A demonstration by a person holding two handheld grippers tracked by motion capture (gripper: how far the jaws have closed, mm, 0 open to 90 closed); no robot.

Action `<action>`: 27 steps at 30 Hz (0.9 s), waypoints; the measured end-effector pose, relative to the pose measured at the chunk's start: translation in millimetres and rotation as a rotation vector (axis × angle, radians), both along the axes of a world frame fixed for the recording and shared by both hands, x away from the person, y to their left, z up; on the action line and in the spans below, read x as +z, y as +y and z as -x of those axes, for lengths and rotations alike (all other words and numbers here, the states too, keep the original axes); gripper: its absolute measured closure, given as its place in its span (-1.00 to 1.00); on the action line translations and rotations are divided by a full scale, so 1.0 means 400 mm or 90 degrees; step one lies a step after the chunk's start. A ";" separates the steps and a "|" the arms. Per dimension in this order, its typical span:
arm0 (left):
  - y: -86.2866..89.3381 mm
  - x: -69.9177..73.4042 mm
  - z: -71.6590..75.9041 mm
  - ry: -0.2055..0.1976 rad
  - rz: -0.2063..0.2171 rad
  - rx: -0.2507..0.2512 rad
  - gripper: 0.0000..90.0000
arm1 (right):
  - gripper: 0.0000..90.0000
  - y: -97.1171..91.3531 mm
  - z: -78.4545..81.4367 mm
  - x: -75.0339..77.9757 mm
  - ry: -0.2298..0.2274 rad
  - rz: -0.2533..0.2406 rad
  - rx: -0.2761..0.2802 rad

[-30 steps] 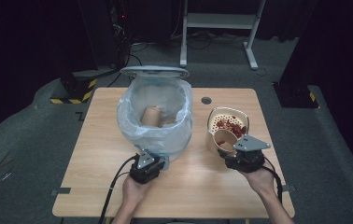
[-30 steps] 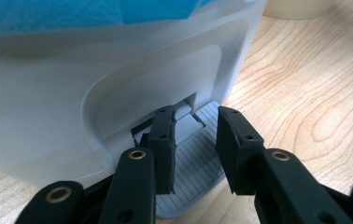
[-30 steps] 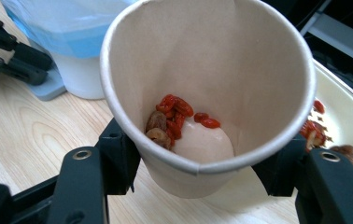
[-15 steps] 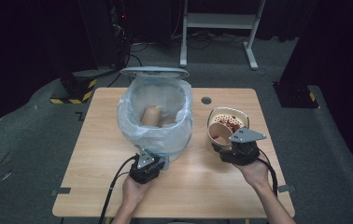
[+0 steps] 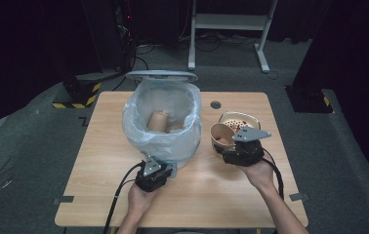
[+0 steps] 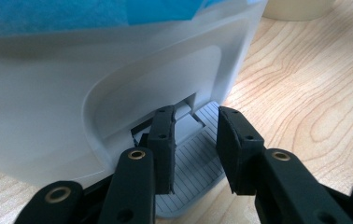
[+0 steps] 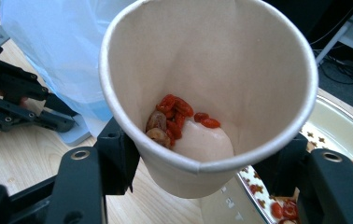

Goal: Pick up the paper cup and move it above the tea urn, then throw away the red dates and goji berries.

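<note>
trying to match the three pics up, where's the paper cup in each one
High view: paper cup right of centre, in the right gripper.
Left gripper view: not in it.
Right gripper view: paper cup centre, between the jaws.
Shared landmark: the bin's foot pedal.

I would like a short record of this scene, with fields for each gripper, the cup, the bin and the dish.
left gripper: low at the bin's base, jaws around the grey pedal; contact unclear
right gripper: shut on the paper cup, jaws just eased slightly
paper cup: tilted, holds red berries and a pale lump
bin: white, lid up, lined with a pale blue bag, a brown cup-like item inside
dish: patterned, behind the cup, on the wooden table
</note>
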State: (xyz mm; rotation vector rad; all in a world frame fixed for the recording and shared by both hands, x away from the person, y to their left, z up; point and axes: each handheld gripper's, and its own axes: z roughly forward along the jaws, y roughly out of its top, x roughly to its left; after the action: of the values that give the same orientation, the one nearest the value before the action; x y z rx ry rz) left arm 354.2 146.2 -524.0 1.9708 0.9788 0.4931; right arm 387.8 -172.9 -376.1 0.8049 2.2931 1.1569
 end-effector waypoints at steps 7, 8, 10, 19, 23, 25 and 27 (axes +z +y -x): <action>0.001 0.000 0.000 0.000 -0.001 -0.001 0.50 | -0.12 0.009 -0.008 -0.003 0.004 -0.006 0.004; 0.001 0.000 0.000 0.000 0.001 -0.001 0.50 | -0.12 0.009 -0.008 -0.001 0.005 -0.007 0.003; 0.002 0.001 0.000 -0.003 -0.004 0.004 0.50 | -0.12 0.011 -0.009 0.001 0.005 -0.007 0.006; 0.002 0.001 0.000 -0.003 -0.003 0.005 0.50 | -0.13 0.025 -0.016 0.014 0.006 -0.019 0.014; 0.002 0.001 0.000 -0.003 -0.004 0.004 0.50 | -0.13 0.032 -0.021 0.021 0.007 -0.026 0.017; 0.002 0.001 0.000 -0.003 -0.004 0.005 0.50 | -0.13 0.035 -0.023 0.027 0.005 -0.030 0.019; 0.002 0.001 0.000 -0.003 -0.004 0.004 0.50 | -0.14 0.038 -0.024 0.034 0.002 -0.032 0.022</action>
State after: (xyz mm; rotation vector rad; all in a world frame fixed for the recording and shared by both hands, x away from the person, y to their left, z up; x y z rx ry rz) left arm 354.3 147.0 -523.6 1.9710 0.9826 0.5048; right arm 397.6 -157.7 -362.5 0.7888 2.2967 1.2328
